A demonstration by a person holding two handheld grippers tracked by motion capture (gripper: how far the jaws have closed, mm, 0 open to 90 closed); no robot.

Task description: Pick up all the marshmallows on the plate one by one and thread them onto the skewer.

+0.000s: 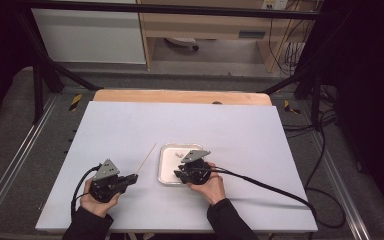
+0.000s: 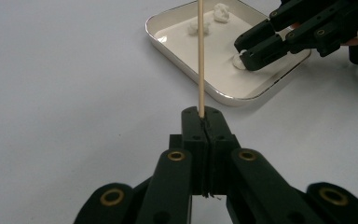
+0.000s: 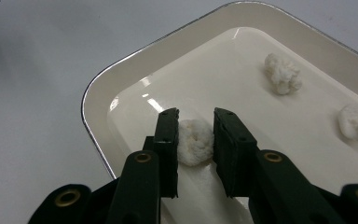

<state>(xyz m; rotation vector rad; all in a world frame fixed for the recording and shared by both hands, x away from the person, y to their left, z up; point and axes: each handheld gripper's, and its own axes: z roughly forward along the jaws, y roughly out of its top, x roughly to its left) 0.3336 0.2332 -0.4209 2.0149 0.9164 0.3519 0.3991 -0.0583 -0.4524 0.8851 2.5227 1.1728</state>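
A shallow white tray (image 1: 161,161) lies on the white table board, near the front middle. Three white puffy pieces lie in it. My right gripper (image 3: 196,116) reaches into the tray, shut on the nearest puffy piece (image 3: 195,144), which still rests on the tray floor (image 3: 242,79). The other two pieces (image 3: 283,73) (image 3: 356,122) lie loose farther in. My left gripper (image 2: 203,112) is shut on the end of a thin wooden skewer (image 2: 199,56) that points away toward the tray (image 2: 223,95). In the high view, the left gripper (image 1: 134,178) sits left of the tray and the right gripper (image 1: 178,175) over its near part.
The white board (image 1: 130,125) has bare room to the left, behind and right of the tray. The right gripper's cable (image 1: 270,187) trails over the board to the right. A wooden table edge (image 1: 180,96) shows behind the board, with black frame rails at the sides.
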